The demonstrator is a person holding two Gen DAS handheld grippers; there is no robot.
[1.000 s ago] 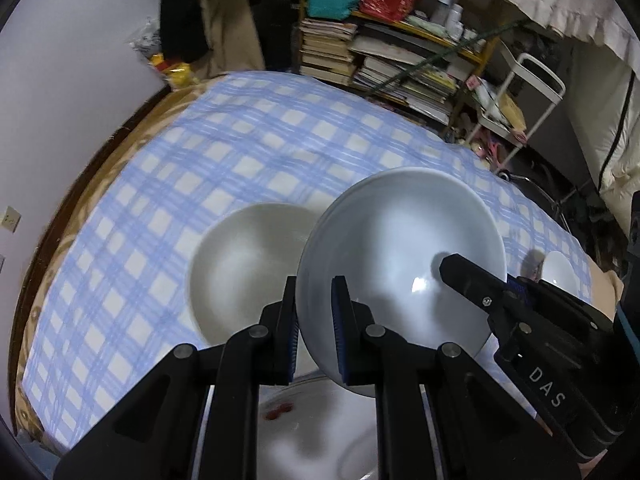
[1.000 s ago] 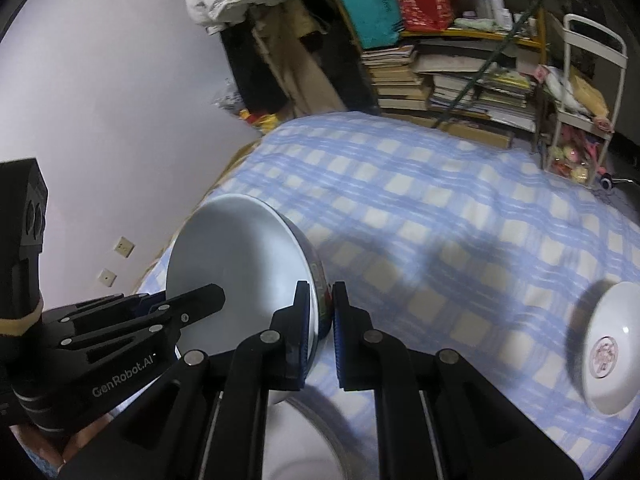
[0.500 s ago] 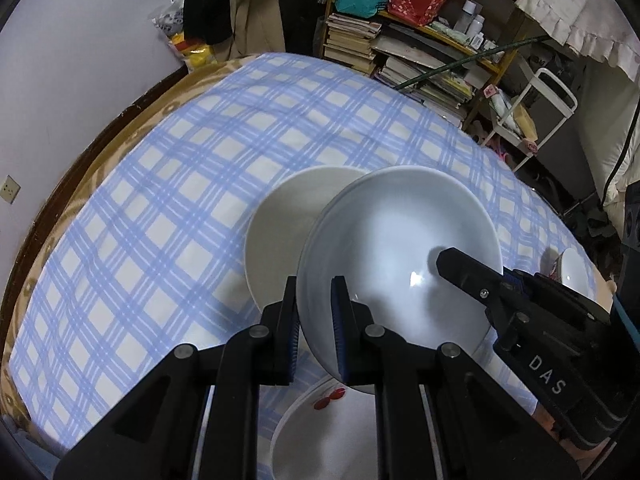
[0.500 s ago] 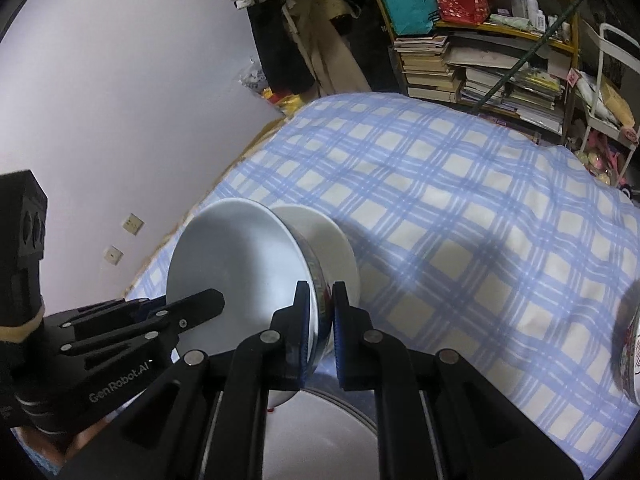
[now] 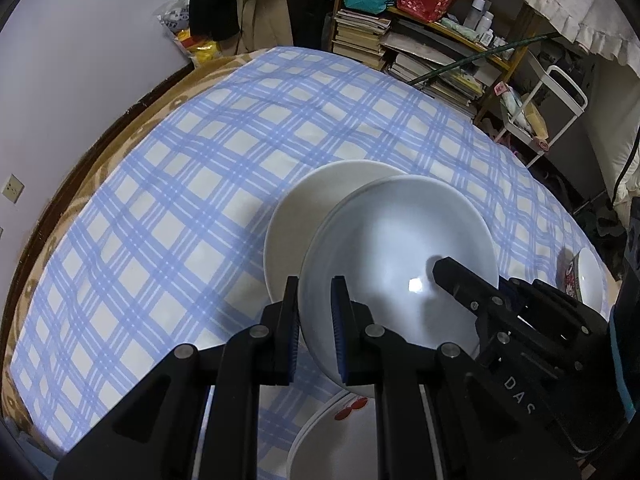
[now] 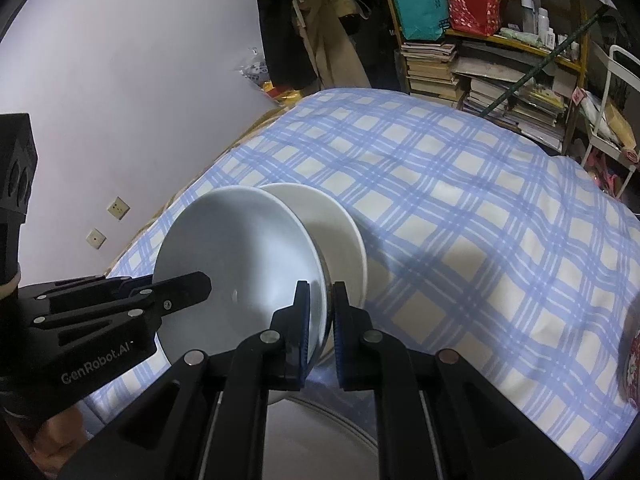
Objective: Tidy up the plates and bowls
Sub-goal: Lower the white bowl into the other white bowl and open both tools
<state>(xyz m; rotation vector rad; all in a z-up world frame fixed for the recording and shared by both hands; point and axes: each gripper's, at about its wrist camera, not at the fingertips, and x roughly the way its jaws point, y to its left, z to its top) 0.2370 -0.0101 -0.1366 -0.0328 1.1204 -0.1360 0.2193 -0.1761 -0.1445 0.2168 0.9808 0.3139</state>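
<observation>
A pale blue-white bowl point(image 5: 400, 256) hangs tilted above the checked cloth, gripped on two opposite sides of its rim. My left gripper point(image 5: 316, 292) is shut on its near-left rim, and my right gripper point(image 6: 320, 296) is shut on the opposite rim. Each gripper also shows in the other's view: the right gripper point(image 5: 448, 276) and the left gripper point(image 6: 192, 284). A cream bowl point(image 5: 296, 232) rests on the cloth right behind the held bowl point(image 6: 240, 264), which hides part of it. I cannot tell whether the two bowls touch.
A white plate point(image 5: 344, 432) with red marks lies under the grippers at the near edge. A small red-patterned bowl point(image 5: 588, 280) sits on the cloth to the right. Bookshelves point(image 5: 420, 52) and a white cart point(image 5: 560, 92) stand beyond the bed, with a wall on the left.
Both grippers have carried the held bowl lower and toward the cream bowl, which now shows just behind its rim. Both grips are unchanged.
</observation>
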